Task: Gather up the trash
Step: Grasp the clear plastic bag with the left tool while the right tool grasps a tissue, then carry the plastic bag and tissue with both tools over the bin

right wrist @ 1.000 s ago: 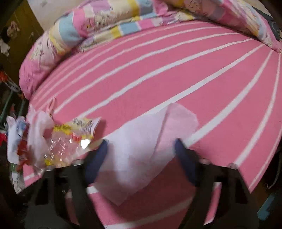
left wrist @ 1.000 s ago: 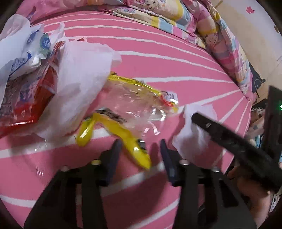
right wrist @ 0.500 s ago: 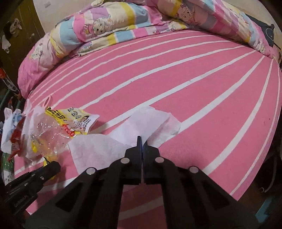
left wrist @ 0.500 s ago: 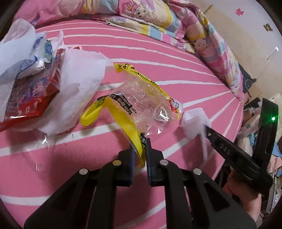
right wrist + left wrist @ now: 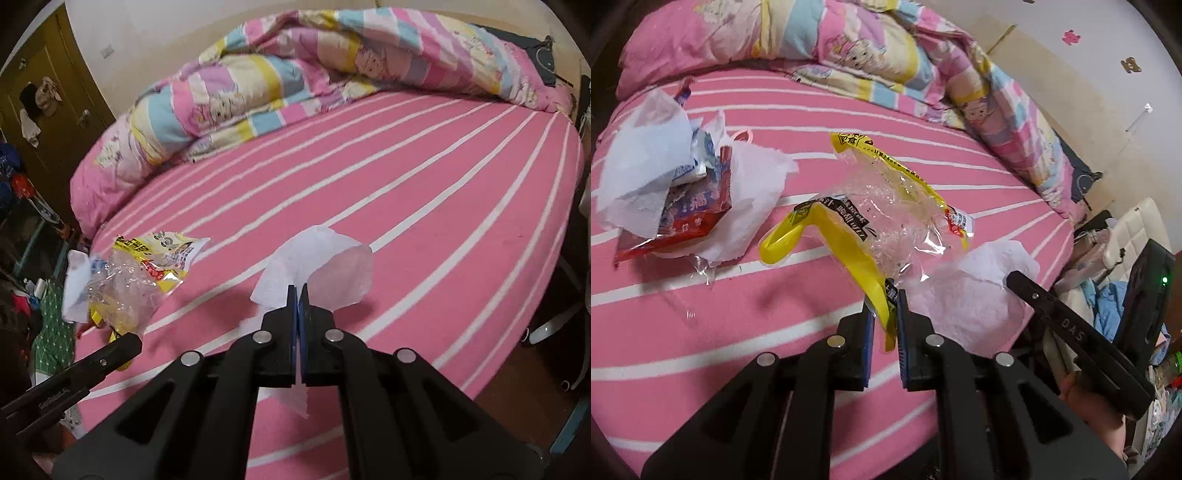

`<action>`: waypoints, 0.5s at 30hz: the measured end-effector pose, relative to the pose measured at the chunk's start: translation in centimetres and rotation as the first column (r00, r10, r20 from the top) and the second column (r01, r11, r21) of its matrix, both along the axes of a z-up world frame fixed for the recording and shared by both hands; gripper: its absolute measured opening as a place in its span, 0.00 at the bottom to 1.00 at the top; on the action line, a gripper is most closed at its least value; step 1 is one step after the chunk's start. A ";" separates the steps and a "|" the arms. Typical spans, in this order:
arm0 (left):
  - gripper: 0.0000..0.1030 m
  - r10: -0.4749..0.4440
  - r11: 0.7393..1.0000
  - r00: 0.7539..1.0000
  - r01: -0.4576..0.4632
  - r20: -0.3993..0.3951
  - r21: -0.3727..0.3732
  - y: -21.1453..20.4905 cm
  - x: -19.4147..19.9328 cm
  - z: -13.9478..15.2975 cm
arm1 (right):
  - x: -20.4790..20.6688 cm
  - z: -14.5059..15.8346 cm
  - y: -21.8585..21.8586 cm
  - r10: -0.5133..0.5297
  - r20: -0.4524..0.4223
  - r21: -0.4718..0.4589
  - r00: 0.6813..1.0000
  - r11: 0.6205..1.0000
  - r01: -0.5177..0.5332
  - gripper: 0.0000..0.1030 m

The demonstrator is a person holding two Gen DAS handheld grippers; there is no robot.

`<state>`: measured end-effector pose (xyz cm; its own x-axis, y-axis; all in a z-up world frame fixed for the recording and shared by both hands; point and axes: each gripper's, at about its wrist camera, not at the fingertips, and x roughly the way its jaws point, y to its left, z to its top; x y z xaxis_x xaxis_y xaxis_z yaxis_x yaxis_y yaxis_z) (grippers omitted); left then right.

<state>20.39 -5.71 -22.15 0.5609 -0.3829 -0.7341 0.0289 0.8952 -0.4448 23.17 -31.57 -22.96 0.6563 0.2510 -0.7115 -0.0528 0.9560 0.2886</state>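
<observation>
My left gripper [image 5: 884, 306] is shut on the yellow edge of a clear and yellow plastic wrapper [image 5: 886, 214] and holds it lifted off the pink striped bed [image 5: 701, 325]. The wrapper also shows in the right wrist view [image 5: 140, 280]. My right gripper [image 5: 298, 295] is shut on a white tissue [image 5: 325, 266] and holds it above the bed [image 5: 424, 206]. The tissue also shows in the left wrist view [image 5: 967, 291], with the right gripper [image 5: 1071, 328] beside it. A pile of white tissues and a red packet [image 5: 687, 199] lies on the bed to the left.
A rolled patchwork quilt [image 5: 295, 81] lies along the far side of the bed, also in the left wrist view [image 5: 886, 62]. The bed edge drops off at the right [image 5: 554, 258]. Clutter stands on the floor at the left [image 5: 33, 295].
Both grippers closed, the left on the wrapper and the right on the tissue, then rose. Wrapper and tissue now hang lifted above the sheet.
</observation>
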 end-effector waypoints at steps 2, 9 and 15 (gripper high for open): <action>0.10 -0.011 1.000 1.000 0.011 0.012 -0.002 -0.5 -0.9 1.0 | -1.2 1.2 -0.6 -0.007 0.016 0.011 1.000 1.000 0.007 0.01; 0.10 -0.054 0.998 0.998 0.055 0.040 -0.021 -2.4 -4.4 3.7 | -6.0 4.2 -2.2 -0.028 0.066 0.028 0.997 0.999 0.026 0.01; 0.10 -0.090 0.995 0.994 0.092 0.059 -0.033 -3.9 -7.9 5.8 | -10.8 5.8 -4.1 -0.050 0.086 0.035 0.995 0.998 0.047 0.01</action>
